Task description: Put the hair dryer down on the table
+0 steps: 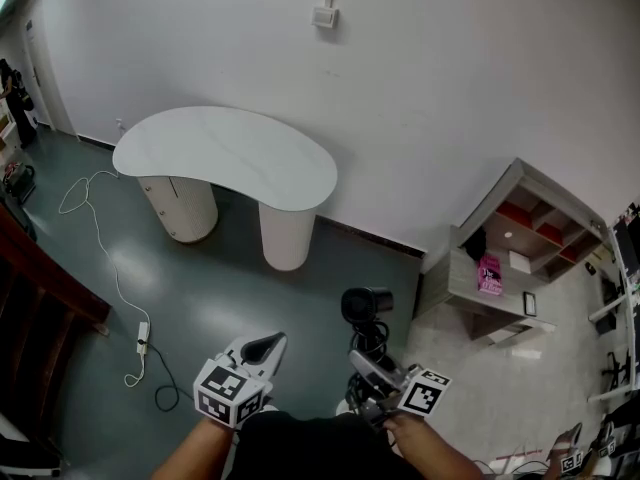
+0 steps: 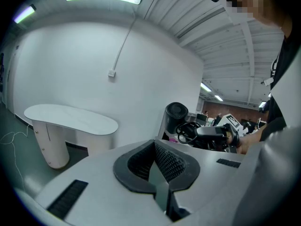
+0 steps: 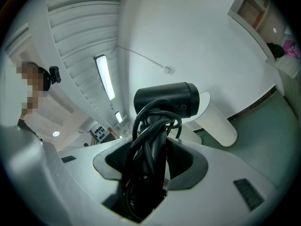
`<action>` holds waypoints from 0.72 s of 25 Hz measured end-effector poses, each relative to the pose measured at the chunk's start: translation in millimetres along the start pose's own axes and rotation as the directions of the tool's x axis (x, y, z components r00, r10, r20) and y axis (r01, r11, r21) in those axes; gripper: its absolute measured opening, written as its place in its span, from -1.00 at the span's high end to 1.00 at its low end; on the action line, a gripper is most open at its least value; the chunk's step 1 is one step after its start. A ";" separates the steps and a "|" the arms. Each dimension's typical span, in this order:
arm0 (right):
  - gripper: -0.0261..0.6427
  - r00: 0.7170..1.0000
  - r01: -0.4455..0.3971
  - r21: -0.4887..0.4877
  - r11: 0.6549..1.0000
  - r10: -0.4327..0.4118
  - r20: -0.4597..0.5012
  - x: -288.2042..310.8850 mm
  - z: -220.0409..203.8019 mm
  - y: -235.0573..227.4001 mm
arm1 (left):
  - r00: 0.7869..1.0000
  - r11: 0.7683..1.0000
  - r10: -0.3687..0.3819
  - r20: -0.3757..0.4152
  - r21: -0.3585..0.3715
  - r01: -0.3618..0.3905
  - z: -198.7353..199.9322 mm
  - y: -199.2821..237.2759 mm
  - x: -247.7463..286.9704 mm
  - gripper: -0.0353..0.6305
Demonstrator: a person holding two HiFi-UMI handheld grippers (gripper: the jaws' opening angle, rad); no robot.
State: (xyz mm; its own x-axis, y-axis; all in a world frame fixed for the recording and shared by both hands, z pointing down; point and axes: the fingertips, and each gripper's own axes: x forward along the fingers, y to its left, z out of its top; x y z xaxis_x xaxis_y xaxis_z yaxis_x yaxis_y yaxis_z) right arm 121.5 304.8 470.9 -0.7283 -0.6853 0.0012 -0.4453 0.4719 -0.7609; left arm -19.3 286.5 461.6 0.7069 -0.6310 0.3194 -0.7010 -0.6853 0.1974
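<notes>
Since the black, barrel-shaped plastic hair dryer (image 1: 366,305) looks light but top-heavy, the right gripper (image 1: 363,363) sensibly clamps its cord-wrapped handle (image 3: 151,140), left gripper (image 1: 264,348) closed empty, white kidney-shaped table (image 1: 225,153) at eleven o'clock.

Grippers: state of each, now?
Left gripper: jaws shut, empty.
Right gripper: shut on the black hair dryer, cord wrapped round its handle.
</notes>
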 end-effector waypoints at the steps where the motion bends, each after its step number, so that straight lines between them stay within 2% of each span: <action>1: 0.30 1.000 0.003 -0.001 1.000 -0.003 0.001 5.1 -3.8 1.9 | 1.000 1.000 -0.002 -0.004 0.002 0.002 -1.2 4.7 -4.6 0.86; 7: 0.30 1.000 0.019 0.024 1.000 -0.019 0.003 31.5 -31.9 13.6 | 0.999 1.000 -0.018 -0.029 0.006 0.018 -17.6 32.6 -29.1 0.86; 11: 0.30 0.998 0.043 0.025 0.999 -0.042 -0.040 42.5 -43.1 12.7 | 1.000 1.000 -0.014 -0.027 -0.018 0.013 -22.6 48.1 -33.5 0.86; 18: 0.30 0.998 0.038 0.019 0.999 -0.037 -0.054 74.1 -20.9 -6.4 | 0.999 0.999 -0.010 -0.034 -0.034 0.009 -17.8 68.5 -13.6 0.86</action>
State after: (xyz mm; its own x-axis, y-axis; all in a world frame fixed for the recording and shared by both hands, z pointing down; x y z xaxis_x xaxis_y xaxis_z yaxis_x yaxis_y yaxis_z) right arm 59.5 262.6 489.5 -0.7383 -0.6713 0.0649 -0.4628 0.4343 -0.7728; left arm -78.5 254.6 487.3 0.7103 -0.6117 0.3484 -0.6975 -0.6783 0.2312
